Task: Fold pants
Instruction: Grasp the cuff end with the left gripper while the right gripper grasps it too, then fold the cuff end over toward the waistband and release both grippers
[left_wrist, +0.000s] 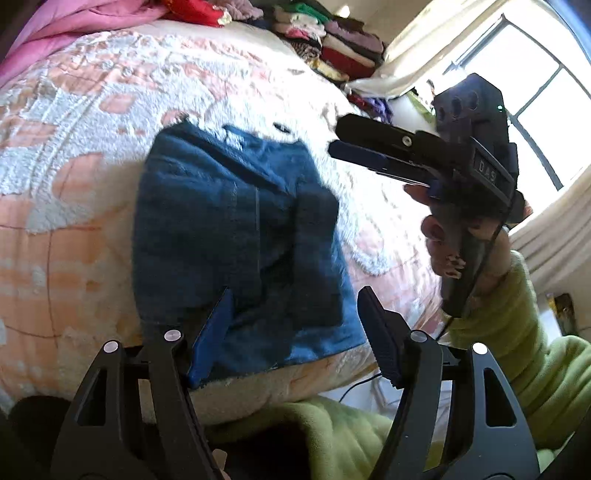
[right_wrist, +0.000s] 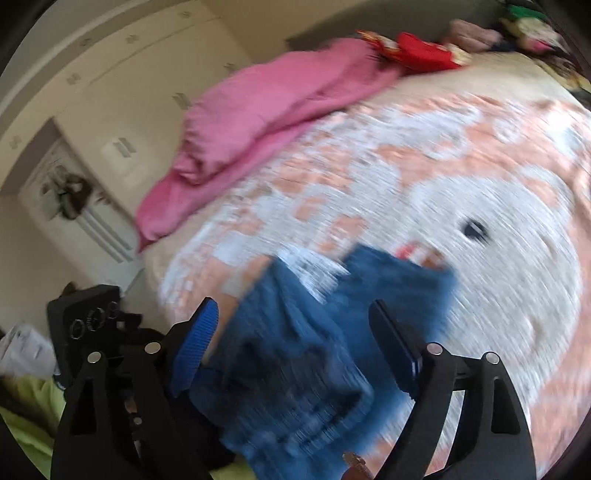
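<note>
My left gripper (left_wrist: 291, 332) hangs spread wide over the near edge of the folded pants (left_wrist: 236, 236), pinching nothing. They lie on the bedspread (left_wrist: 92, 155) at centre. At three o'clock a hand (left_wrist: 447, 240) holds my right gripper (right_wrist: 295, 350), fingers apart, pants blurred between them, not gripped.
</note>
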